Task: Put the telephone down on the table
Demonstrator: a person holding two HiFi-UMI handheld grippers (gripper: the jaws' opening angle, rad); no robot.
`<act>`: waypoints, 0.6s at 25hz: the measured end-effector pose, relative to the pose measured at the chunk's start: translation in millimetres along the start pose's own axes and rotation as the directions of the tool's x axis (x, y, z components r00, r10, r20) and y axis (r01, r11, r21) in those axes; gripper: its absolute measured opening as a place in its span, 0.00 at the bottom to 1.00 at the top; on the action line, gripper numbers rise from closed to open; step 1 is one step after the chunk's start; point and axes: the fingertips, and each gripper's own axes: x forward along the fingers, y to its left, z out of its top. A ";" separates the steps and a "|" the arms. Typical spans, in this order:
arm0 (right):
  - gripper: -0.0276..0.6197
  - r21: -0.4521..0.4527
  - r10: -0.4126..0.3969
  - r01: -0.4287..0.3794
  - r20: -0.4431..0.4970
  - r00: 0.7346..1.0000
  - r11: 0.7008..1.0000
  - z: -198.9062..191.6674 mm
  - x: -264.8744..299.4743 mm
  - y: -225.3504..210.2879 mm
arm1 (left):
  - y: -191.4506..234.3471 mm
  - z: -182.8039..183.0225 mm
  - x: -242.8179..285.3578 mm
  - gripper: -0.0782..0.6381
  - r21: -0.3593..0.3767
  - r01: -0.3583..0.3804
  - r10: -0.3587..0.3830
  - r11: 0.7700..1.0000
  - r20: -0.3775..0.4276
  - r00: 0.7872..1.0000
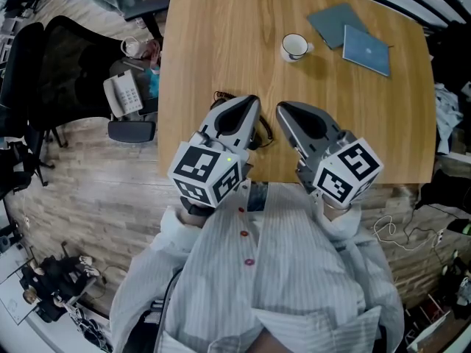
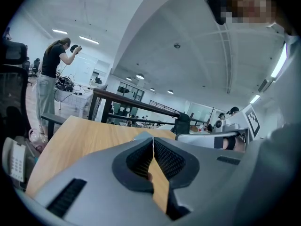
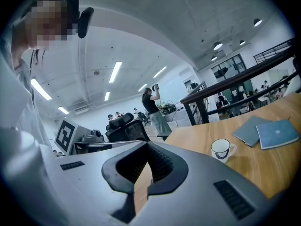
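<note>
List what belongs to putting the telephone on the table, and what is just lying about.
For the job:
telephone, off the table
table
left gripper and right gripper, jaws together, empty

Lying about:
mug
dark notebook
blue notebook

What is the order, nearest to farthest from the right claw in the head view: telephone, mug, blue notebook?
1. mug, just ahead of the right claw, mid-table.
2. blue notebook, farther, toward the right end of the table.
3. telephone, off the table, far left.
</note>
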 end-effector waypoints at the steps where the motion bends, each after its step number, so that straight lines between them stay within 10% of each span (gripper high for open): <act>1: 0.10 0.003 -0.002 0.002 -0.001 1.000 1.000 0.0 -0.8 -0.5 | 0.0 -0.1 -0.1 0.13 -0.002 -0.002 0.002 1.000 -0.001 1.000; 15: 0.10 0.028 0.002 0.000 -0.046 0.999 1.000 -13.5 8.9 -11.6 | 13.1 -7.6 5.6 0.13 -0.026 -0.028 0.027 0.999 -0.020 0.999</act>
